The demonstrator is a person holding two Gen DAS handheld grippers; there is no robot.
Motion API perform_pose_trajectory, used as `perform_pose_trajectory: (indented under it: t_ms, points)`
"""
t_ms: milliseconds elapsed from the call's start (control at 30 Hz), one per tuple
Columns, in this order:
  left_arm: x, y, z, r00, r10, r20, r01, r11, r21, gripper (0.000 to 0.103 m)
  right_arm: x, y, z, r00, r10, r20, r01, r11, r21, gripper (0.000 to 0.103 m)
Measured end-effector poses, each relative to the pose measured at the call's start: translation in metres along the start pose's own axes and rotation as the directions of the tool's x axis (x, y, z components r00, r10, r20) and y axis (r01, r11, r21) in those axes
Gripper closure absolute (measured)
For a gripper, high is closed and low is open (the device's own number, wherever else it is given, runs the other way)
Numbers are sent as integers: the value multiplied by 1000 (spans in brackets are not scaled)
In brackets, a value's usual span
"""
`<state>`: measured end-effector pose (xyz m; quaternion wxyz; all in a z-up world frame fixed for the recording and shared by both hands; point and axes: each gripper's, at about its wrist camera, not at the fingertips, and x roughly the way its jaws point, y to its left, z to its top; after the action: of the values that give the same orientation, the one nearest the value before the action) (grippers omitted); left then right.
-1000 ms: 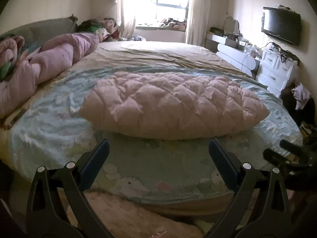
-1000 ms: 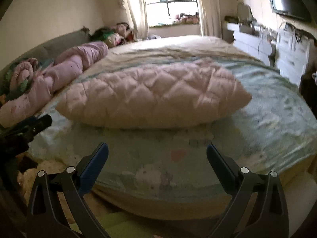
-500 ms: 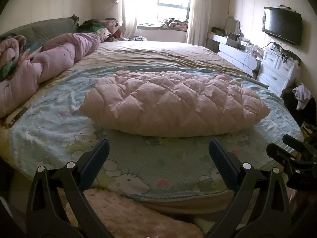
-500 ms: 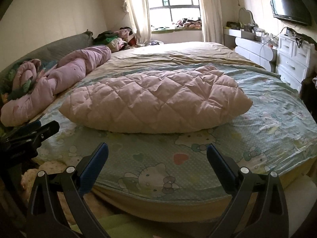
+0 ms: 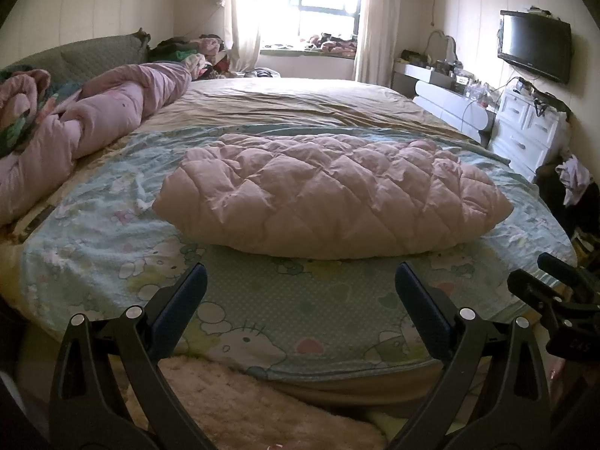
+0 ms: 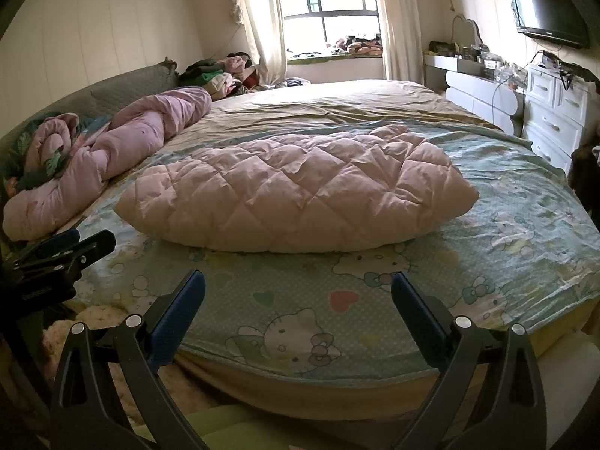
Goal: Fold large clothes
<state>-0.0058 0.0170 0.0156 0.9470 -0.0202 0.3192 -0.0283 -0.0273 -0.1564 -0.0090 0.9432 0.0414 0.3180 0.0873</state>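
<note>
Both tongs have drawn back from the folded quilted coat (image 5: 330, 202), spread and empty; the fold looks done, the next garment waits.

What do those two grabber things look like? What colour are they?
Both look alike. The left gripper and right gripper each have two black, triangle-framed fingers with silver round bolts and dark blue pads on the inner faces. No cables or sleeves show.
</note>
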Motion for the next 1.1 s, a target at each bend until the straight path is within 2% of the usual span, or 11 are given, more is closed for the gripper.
perform_pose_trajectory:
  t_ms: [1100]
  points:
    - [-1, 0, 2, 1000, 19, 3, -19, 1000, 3, 9, -3, 2, 2, 1000, 8, 0, -8, 1000, 0, 4]
